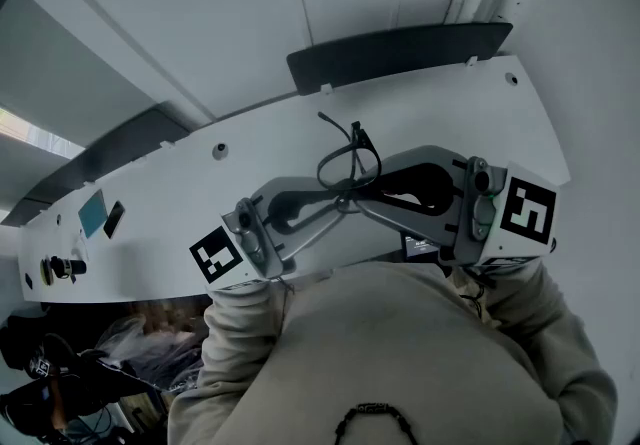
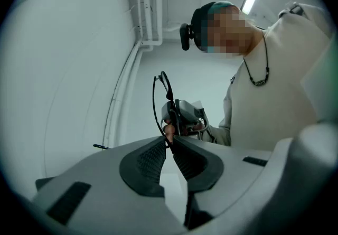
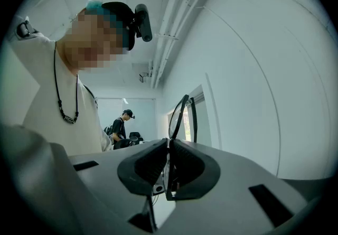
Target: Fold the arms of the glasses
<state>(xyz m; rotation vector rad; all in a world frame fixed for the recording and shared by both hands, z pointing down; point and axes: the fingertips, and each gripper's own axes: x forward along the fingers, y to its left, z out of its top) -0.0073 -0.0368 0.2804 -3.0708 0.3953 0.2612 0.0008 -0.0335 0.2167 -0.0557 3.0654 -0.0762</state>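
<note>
Black thin-rimmed glasses (image 1: 348, 165) hang in the air between my two grippers, in front of my chest. My right gripper (image 1: 360, 197) comes in from the right, shut on the frame; in the right gripper view its pads (image 3: 168, 142) pinch the rim, and a lens (image 3: 179, 115) rises above them edge-on. My left gripper (image 1: 338, 203) reaches in from the left. In the left gripper view a thin dark arm of the glasses (image 2: 158, 96) runs down between its tips (image 2: 170, 141), with a narrow gap beside it, so the pads stand slightly open around it. The right gripper (image 2: 186, 115) faces it just behind.
A long white panel (image 1: 420, 98) with a dark edge (image 1: 400, 48) lies beyond the grippers. A blue tag (image 1: 92, 213) and a black knob (image 1: 62, 266) sit at its left end. Another person (image 3: 120, 125) stands far off in the room. White pipes (image 2: 145, 12) run along the wall.
</note>
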